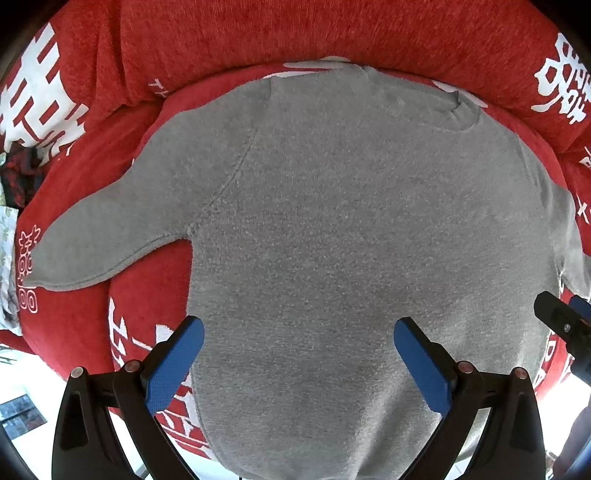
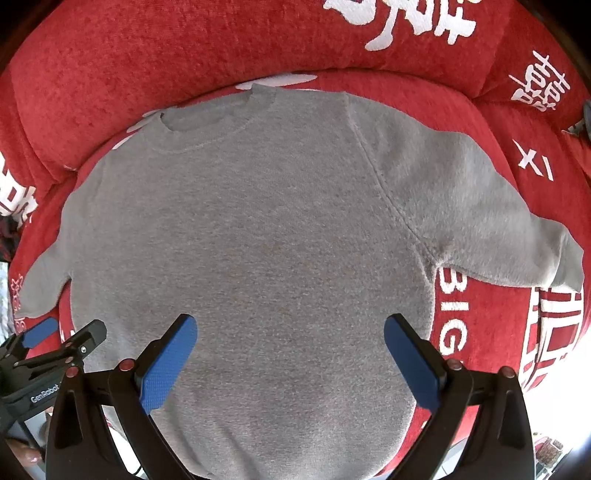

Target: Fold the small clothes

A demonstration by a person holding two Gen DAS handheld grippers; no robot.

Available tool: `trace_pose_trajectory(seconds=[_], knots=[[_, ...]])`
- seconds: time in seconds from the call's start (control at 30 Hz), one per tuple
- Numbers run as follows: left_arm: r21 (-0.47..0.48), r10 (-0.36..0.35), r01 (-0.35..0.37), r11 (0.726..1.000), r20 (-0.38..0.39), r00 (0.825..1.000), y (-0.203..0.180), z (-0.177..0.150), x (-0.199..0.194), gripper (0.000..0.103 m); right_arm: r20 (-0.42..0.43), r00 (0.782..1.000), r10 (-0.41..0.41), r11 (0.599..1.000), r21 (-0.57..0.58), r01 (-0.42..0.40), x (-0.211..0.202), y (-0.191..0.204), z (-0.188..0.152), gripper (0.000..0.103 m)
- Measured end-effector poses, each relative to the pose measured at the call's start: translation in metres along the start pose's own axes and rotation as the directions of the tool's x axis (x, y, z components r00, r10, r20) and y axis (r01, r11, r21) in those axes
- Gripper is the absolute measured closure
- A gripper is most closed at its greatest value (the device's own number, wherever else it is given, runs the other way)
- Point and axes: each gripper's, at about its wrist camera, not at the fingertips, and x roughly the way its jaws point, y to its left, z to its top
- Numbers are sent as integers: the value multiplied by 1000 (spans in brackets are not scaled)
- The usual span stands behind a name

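Grey sweater (image 1: 351,229) lies flat, sleeves spread, on red cover (image 1: 258,33); left hand-held gripper (image 1: 299,332) and right hand-held gripper (image 2: 290,330) gape wide above it, empty.

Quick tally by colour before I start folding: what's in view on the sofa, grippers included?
Grey: 1, the sweatshirt, spread flat
Red with white print: 1, the sofa cover
Black with blue pads: 2, the left gripper and right gripper, both open and empty
Total: 4

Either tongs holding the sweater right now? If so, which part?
Nothing held. Left tongs and right tongs are both open above the flat grey sweater, pads clear of the fabric.
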Motion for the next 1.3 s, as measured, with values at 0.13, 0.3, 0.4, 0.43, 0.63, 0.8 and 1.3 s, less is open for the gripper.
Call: trace_pose_trajectory(seconds=[0.13, 0.3, 0.4, 0.43, 0.63, 0.8, 1.3], knots=[[-6, 6, -6, 1000, -11, 1000, 2, 0, -2, 0, 15, 1000, -2, 1000, 0, 2, -1, 1, 0, 2], [-8, -9, 9, 1000, 3, 1000, 4, 3, -3, 0, 20, 1000, -4, 1000, -5, 4, -2, 4, 2, 2], [-15, 3, -3, 1000, 0, 1000, 7, 2, -3, 0, 37, 999, -11, 1000, -8, 11, -3, 6, 3, 2], [-20, 1, -1, 1000, 0, 1000, 8, 3, -3, 0, 21, 1000, -6, 1000, -6, 6, -2, 6, 3, 2], [-28, 29, -29, 999, -4, 1000, 13, 1, -2, 0, 31, 999, -5, 1000, -22, 6, -2, 12, 5, 2], [-38, 44, -43, 998, 10, 999, 16, 0, -2, 0, 24, 1000, 7, 1000, -17, -6, -1, 12, 6, 2], [-57, 10, -7, 998, 58, 998, 24, -5, 0, 0, 26, 999, 20, 1000, -22, -19, -3, 16, 3, 2]])
